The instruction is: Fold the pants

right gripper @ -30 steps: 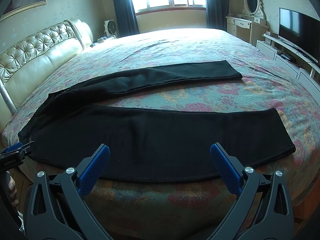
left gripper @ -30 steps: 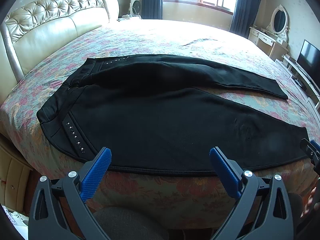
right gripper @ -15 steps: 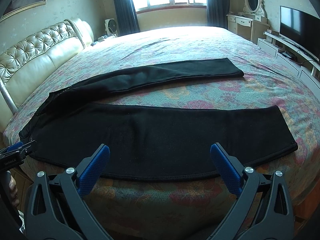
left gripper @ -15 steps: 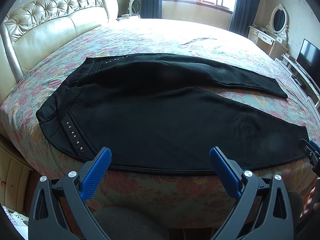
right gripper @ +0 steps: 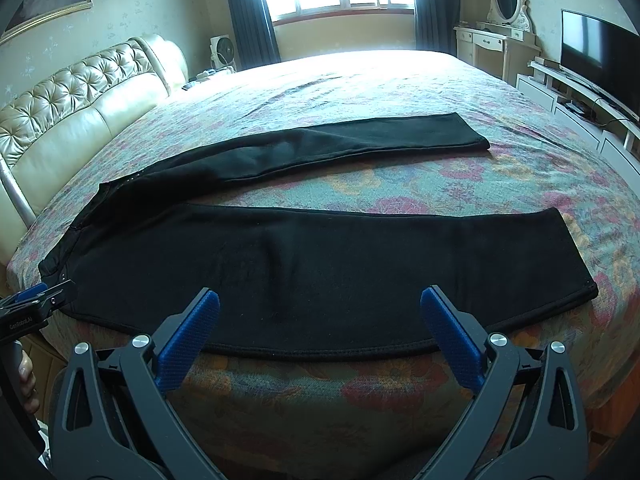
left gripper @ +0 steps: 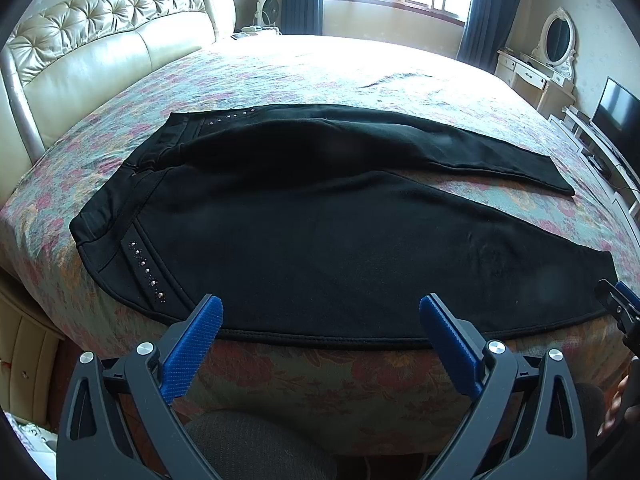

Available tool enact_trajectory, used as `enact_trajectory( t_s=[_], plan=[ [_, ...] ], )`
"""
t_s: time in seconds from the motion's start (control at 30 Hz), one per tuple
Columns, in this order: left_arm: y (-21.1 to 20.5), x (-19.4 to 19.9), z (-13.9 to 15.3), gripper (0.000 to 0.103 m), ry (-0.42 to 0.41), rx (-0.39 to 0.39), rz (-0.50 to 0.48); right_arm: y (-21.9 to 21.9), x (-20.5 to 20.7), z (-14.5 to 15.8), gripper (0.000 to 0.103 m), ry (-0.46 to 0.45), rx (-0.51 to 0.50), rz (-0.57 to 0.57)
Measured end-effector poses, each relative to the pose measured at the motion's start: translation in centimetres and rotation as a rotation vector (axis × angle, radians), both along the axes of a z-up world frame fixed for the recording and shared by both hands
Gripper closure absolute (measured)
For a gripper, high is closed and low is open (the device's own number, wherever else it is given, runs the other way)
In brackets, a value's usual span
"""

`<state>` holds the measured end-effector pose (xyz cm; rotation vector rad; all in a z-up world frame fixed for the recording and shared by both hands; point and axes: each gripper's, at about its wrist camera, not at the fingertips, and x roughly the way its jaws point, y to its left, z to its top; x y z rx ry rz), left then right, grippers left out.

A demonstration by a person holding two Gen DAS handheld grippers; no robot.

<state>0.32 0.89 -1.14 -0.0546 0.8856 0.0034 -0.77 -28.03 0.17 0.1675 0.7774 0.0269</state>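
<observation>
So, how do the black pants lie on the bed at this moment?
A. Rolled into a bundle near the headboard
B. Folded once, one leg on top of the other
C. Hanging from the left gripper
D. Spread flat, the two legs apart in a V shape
D: the pants lie flat on the bed, flowered cover showing between the two legs, and both the left gripper and the right gripper are open and hold nothing.
</observation>
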Motion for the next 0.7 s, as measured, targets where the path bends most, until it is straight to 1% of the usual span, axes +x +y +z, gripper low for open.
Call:
enact_trajectory(
  t_s=[0.3,0.7],
  plan=[
    [-0.1,-0.12,0.01,0.005,-0.002,-0.002,-0.003,0.04,-0.04,-0.19,0.002,0.0,0.001,0.002],
    [-0.31,-0.11,0.39,0.005,-0.014,-0.003,-0.01,0.19,0.1,-0.91,0.002,0.026,0.001,0.009]
  ],
)
